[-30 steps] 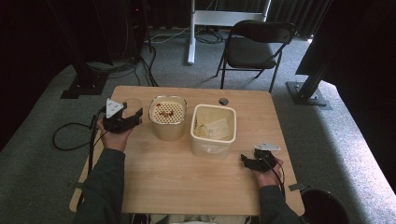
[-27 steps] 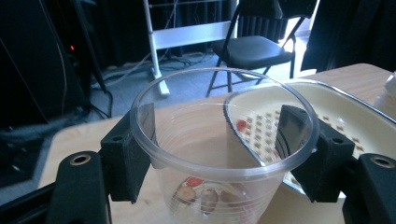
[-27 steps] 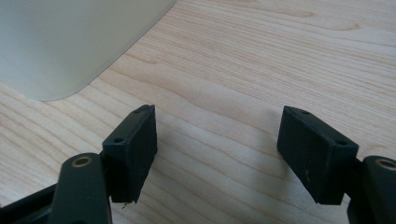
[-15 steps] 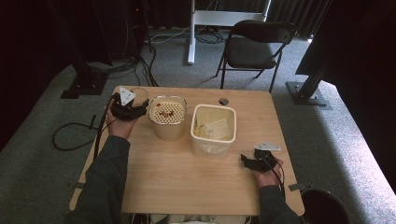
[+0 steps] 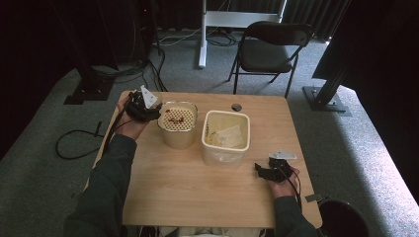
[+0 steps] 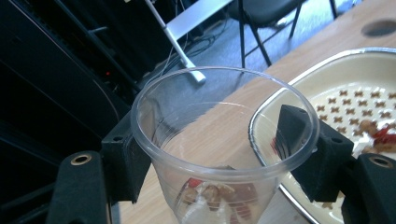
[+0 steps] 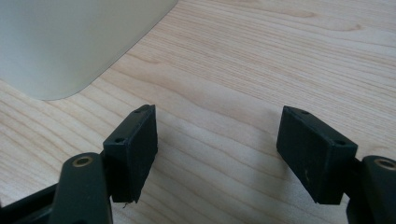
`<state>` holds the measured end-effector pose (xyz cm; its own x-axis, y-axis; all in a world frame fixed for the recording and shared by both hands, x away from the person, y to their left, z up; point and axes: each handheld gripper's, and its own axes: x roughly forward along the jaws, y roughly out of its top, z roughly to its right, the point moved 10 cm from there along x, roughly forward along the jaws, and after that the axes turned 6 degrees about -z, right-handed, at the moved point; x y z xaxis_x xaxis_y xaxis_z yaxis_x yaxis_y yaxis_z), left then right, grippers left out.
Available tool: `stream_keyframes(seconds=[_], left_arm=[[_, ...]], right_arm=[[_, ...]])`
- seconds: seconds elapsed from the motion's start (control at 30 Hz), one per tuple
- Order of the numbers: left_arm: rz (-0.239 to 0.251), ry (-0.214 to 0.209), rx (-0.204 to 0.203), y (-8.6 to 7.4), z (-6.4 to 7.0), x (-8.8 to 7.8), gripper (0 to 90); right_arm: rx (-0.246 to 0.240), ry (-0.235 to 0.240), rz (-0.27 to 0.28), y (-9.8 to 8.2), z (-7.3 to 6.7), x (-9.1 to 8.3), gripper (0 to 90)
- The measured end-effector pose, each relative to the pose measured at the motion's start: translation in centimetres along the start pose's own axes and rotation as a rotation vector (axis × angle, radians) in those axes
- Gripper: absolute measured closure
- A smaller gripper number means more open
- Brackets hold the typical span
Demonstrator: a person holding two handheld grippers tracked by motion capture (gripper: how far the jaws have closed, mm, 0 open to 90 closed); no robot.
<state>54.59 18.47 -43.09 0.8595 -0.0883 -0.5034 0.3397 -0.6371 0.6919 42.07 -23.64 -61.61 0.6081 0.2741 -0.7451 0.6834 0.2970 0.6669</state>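
1. The clear plastic cup (image 6: 219,154) sits between the jaws of the left gripper (image 6: 219,158), clamped on both sides just under its rim. At its bottom lie a few pieces of food, red and brown with some white (image 6: 219,196).

2. What has changed: one second ago the left gripper was at the left edge of the table, a little away from the strainer tub (image 5: 178,123). Now it is higher and farther from the person, just beside the tub's rim — in the left gripper view the perforated insert (image 6: 355,107) is right behind the cup.

3. In that insert some red and brown pieces (image 5: 174,118) already lie, of the same kind as in the cup. I judge that the cup is brought here to be tipped out over the strainer, and the pour is not yet made, because the cup stands nearly upright.

4. The right gripper (image 7: 217,144) has not moved. It rests low on the wooden table (image 5: 197,192), jaws wide apart and with nothing between them, near the corner of the second, rectangular tub (image 5: 226,138).

5. The next move probably needs a slow roll of the left wrist — the thin cup can deform if it is squeezed harder.
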Motion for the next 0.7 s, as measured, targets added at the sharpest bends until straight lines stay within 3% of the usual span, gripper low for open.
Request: stream_keyframes(seconds=[0.2, 0.4, 0.57, 0.7], left_arm=[[-0.034, 0.06, 0.169, 0.4, 0.6, 0.1, 30.5], [-0.05, 0.11, 0.289, 0.4, 1.3, 0.1, 30.5], [-0.079, 0.177, 0.428, -0.2, 2.1, 0.5, 30.5], [-0.08, 0.196, 0.461, -0.2, 2.3, 0.6, 30.5]], right_arm=[[-0.001, 0.003, 0.0, 0.0, -0.1, 0.0, 28.3], [-0.003, 0.004, 0.001, 0.0, -0.1, 0.0, 28.3], [-0.004, 0.005, 0.0, 0.0, -0.1, 0.0, 28.3], [-0.004, 0.005, 0.001, 0.0, -0.1, 0.0, 28.3]])
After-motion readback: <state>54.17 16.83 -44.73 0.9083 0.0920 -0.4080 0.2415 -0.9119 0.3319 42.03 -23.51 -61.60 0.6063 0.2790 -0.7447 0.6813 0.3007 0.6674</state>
